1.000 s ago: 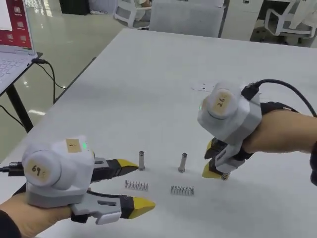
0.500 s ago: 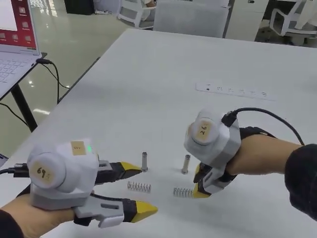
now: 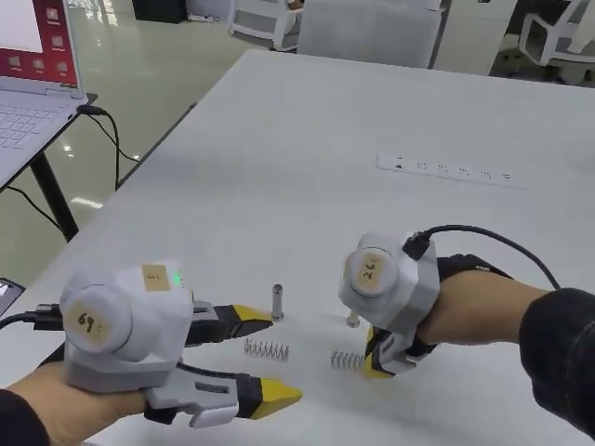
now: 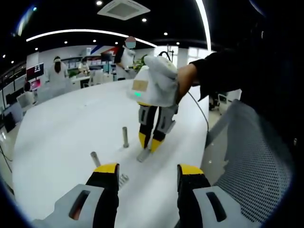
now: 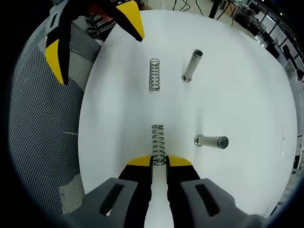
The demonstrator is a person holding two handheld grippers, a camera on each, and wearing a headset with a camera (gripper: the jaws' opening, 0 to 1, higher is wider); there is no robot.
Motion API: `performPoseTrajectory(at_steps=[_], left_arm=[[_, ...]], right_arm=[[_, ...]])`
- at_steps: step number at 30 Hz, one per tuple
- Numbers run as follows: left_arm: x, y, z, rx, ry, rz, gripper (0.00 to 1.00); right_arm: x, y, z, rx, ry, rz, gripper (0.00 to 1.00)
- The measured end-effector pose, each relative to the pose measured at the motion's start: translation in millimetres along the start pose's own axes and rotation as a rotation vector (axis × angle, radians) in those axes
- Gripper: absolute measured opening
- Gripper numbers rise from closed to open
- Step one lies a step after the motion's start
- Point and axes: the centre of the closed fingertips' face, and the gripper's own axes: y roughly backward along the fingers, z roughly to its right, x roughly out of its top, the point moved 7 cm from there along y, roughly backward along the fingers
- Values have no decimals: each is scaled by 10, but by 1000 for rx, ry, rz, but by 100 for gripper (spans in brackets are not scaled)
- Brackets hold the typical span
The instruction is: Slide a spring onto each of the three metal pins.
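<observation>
Near the table (image 3: 279, 139) edge, right gripper (image 5: 159, 160) fingers tight on a spring (image 5: 158, 137), left gripper (image 4: 148, 169) fingers apart, open surface beyond.

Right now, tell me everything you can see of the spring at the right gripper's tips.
The spring is a slim, silvery coil of thin wire, evenly wound and apparently undeformed. It lies flat on the white table, its near end pinched between the yellow tips of the right gripper, whose jaws look closed on it. Its free end points toward a second spring lying apart from it. A metal pin stands beside it, not touching.
</observation>
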Motion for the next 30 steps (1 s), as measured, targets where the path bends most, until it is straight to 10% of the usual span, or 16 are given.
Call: performPoseTrajectory(at_steps=[16, 30], left_arm=[[26, -47, 18, -42, -47, -22, 40], [157, -164, 110, -182, -125, 27, 29]], right_arm=[[88, 362, -219, 42, 10, 22, 7], [360, 712, -512, 35, 34, 82, 7]])
